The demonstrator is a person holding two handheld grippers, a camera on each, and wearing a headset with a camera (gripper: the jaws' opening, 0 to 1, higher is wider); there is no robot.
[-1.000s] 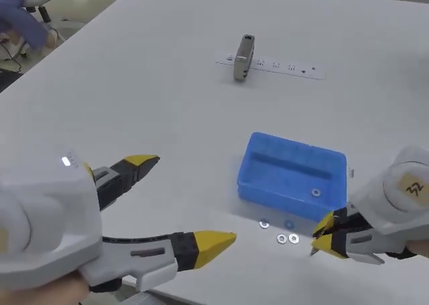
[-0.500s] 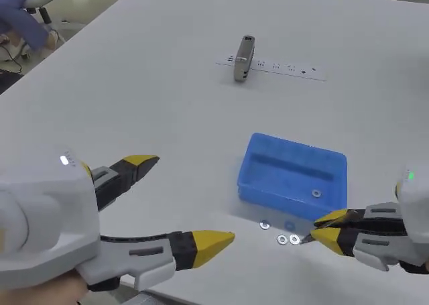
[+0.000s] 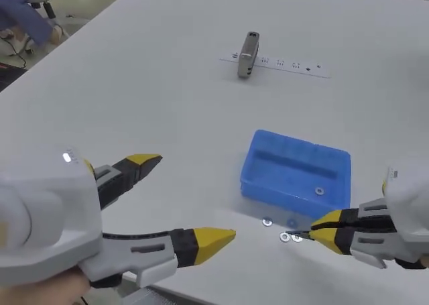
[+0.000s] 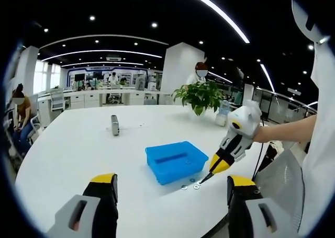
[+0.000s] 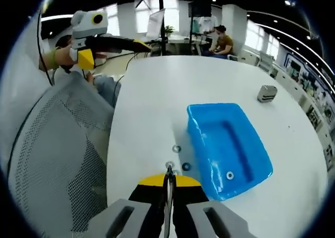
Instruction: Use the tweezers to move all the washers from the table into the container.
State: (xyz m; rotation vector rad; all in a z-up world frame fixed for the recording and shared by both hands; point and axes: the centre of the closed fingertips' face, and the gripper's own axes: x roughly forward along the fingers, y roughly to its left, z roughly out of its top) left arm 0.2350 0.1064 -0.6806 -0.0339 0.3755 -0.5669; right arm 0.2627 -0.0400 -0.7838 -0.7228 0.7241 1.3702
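Head view: one washer [image 3: 320, 191] in container [image 3: 281, 203]; several washers [image 3: 267, 222] left on worktop [image 3: 167, 97]. Right tool [image 3: 320, 228] clamps tweezers [image 5: 168, 185]; left tool [image 3: 188, 198] gapes, empty.

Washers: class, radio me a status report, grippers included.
Right gripper shut on tweezers, tips at washers beside container. Left gripper open, aside. One washer in container, several on table. Nothing blocking.

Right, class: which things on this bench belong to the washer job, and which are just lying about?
Job: loose washers, blue container, washer inside it, tweezers in the right claw.
Lying about: grey block, white printed strip.
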